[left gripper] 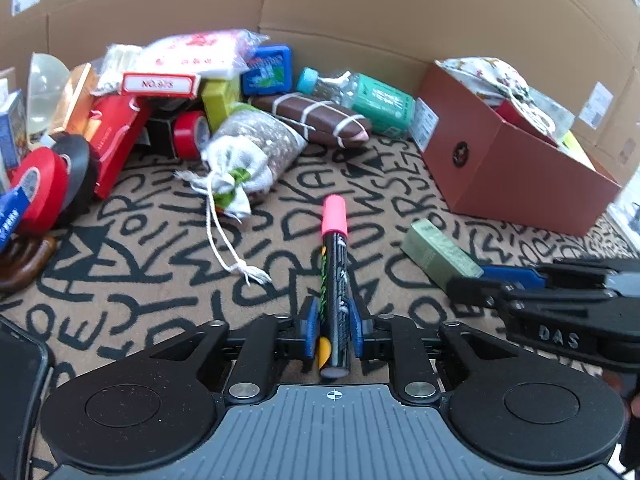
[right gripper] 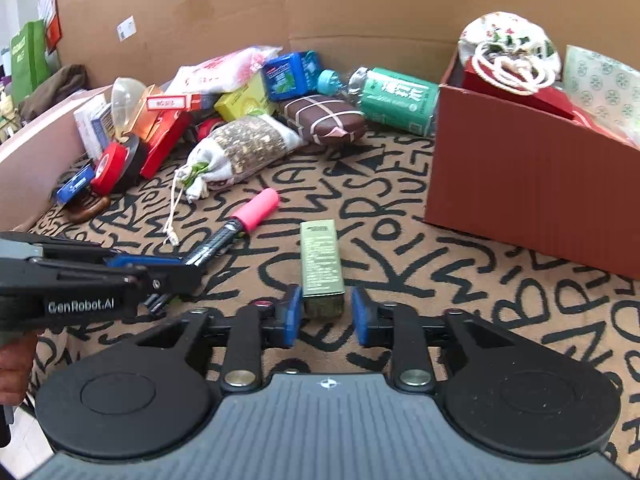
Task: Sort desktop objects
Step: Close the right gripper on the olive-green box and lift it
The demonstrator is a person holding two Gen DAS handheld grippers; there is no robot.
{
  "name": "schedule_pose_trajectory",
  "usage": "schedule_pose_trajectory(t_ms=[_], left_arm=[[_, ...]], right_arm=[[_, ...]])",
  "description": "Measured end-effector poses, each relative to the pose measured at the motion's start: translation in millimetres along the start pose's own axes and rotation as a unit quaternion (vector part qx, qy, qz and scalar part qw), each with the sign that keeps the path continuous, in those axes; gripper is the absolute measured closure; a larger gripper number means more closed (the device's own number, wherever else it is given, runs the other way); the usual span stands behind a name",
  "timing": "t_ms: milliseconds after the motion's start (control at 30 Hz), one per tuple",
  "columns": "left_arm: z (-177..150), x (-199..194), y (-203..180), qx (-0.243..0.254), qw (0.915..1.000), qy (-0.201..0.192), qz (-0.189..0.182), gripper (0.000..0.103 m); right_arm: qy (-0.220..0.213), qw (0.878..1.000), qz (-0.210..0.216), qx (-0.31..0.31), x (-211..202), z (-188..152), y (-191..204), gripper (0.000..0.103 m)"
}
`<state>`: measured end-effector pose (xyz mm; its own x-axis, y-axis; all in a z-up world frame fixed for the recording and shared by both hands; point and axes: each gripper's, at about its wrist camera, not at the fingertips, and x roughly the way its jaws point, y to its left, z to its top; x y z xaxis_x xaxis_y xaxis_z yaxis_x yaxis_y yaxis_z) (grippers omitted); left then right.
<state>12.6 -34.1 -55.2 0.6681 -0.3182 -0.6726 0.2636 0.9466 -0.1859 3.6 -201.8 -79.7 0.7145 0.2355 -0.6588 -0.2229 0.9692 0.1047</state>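
The right gripper (left gripper: 568,280) body bears raised letters "DAS". The left gripper (right gripper: 160,276) body bears white print "GenRobot.AI". A red-bordered white box (left gripper: 160,83) reads "NO.", followed by unclear digits. The mat (left gripper: 160,300) carries large black scribbled letters forming no readable word.

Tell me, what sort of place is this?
Probably a staged sorting area, not a real desk: a lettered mat walled by cardboard sheets, a heap of household odds and ends, and a red box collecting items.
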Motion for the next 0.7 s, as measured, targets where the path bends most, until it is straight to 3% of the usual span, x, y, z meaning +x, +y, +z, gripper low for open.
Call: schedule_pose_trajectory(t_ms=[467,500,533,700], left_arm=[[13,23,-9,0.037,0.9992,0.004,0.012,0.064],[12,23,-10,0.042,0.999,0.005,0.013,0.072],[11,22,-11,0.046,0.9988,0.006,0.014,0.086],[6,16,-18,0.052,0.9986,0.01,0.007,0.09]], right_arm=[[-0.003,1.0,0.0,-0.009,22,8,5,0.066],[-0.004,1.0,0.0,-0.01,22,7,5,0.071],[-0.002,1.0,0.002,-0.01,22,7,5,0.077],[-0.001,1.0,0.015,0.001,14,3,4,0.077]])
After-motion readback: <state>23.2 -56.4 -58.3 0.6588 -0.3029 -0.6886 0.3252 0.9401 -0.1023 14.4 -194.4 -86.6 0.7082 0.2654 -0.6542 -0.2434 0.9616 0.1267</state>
